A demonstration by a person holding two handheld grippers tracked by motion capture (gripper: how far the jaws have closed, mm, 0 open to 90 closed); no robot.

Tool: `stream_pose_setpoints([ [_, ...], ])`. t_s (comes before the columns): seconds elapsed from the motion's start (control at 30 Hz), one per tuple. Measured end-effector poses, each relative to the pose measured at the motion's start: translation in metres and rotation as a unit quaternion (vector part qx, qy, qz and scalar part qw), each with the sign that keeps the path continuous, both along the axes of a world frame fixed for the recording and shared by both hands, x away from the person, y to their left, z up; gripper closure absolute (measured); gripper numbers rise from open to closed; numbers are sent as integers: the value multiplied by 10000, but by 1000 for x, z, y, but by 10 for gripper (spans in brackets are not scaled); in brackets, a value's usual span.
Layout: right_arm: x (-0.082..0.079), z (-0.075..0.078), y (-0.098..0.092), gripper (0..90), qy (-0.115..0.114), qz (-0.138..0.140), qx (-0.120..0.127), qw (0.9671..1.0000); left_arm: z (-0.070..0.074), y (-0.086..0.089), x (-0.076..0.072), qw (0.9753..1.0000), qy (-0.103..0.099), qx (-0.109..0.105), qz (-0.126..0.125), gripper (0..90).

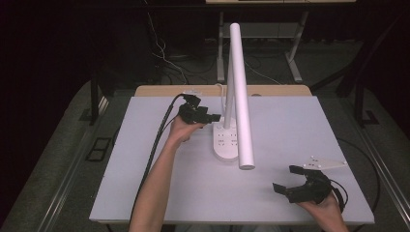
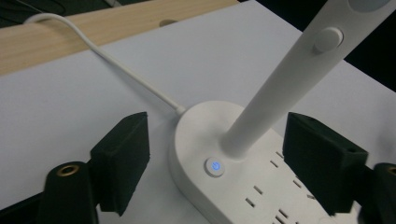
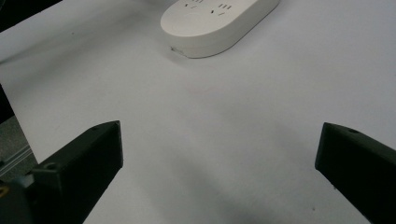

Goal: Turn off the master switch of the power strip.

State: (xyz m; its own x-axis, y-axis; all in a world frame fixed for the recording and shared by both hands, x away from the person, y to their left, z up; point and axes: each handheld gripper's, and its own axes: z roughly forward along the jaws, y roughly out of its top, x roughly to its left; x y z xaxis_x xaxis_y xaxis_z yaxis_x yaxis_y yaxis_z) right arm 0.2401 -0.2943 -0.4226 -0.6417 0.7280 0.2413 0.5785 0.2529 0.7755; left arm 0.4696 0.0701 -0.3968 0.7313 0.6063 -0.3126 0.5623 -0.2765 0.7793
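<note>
A blue-lit power sign on the round button (image 2: 214, 166) of the white lamp base (image 2: 196, 135).

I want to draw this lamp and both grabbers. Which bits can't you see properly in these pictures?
- Lamp head: its underside faces the table in the high view, so the light itself is hidden.
- Lamp base: its near end is cut off by the bottom edge of the left gripper view.
- White cable: runs off the top-left edge; its plug is out of frame.
- Base sockets: too small to count in the high view.
</note>
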Motion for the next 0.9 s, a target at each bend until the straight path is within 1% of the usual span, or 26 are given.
stream_pose_setpoints([
  [0.13,0,0,1,4,-4,7,-8,10000,-5,-3,1,9998,148,-16,-151,306],
  [0.17,0,-1,1,4,-7,11,-13,10000,-7,-4,1,9996,225,-18,-191,319],
  [0.2,0,0,2,4,7,15,-7,10000,-8,-3,2,9994,241,12,-235,337],
  [0.23,0,0,2,4,11,19,-5,10000,-9,-6,1,9994,294,-106,-149,354],
  [0.27,0,0,2,4,7,21,-6,10000,-10,-3,2,9991,269,73,-319,376],
  [0.3,0,-1,2,4,5,23,-10,10000,-10,-5,2,9992,296,16,-265,394],
  [0.37,0,-1,2,4,8,27,-15,10000,-11,-5,2,9991,301,41,-291,438],
  [0.4,0,-1,3,4,13,26,-12,10000,-12,-7,1,9992,318,3,-228,462],
  [0.43,0,-1,3,4,14,27,-10,10000,-12,-7,1,9992,300,82,-259,486],
  [0.47,0,-1,3,4,17,27,-14,10000,-13,-8,1,9994,254,87,-233,524],
  [0.5,0,-1,3,4,18,28,-14,10000,-13,-7,1,9990,253,212,-293,562],
  [0.53,0,-1,3,4,19,33,-11,10000,-13,-8,1,9989,248,230,-324,593],
  [0.57,0,-1,3,4,14,38,-10,10000,-14,-9,1,9989,284,225,-309,620],
  [0.63,0,-1,3,4,24,59,-19,10000,-15,-9,1,9983,262,337,-386,675],
  [0.67,0,-1,3,4,60,58,-13,10000,-16,-10,1,9983,287,334,-370,702],
  [0.7,0,-1,3,4,55,66,-18,10000,-17,-10,1,9982,285,361,-395,731],
  [0.8,0,-1,3,4,46,82,-32,10000,-19,-11,2,9981,321,370,-369,823],
  [0.9,0,-1,4,4,36,90,-52,9999,-21,-12,2,9981,264,432,-354,894],
])
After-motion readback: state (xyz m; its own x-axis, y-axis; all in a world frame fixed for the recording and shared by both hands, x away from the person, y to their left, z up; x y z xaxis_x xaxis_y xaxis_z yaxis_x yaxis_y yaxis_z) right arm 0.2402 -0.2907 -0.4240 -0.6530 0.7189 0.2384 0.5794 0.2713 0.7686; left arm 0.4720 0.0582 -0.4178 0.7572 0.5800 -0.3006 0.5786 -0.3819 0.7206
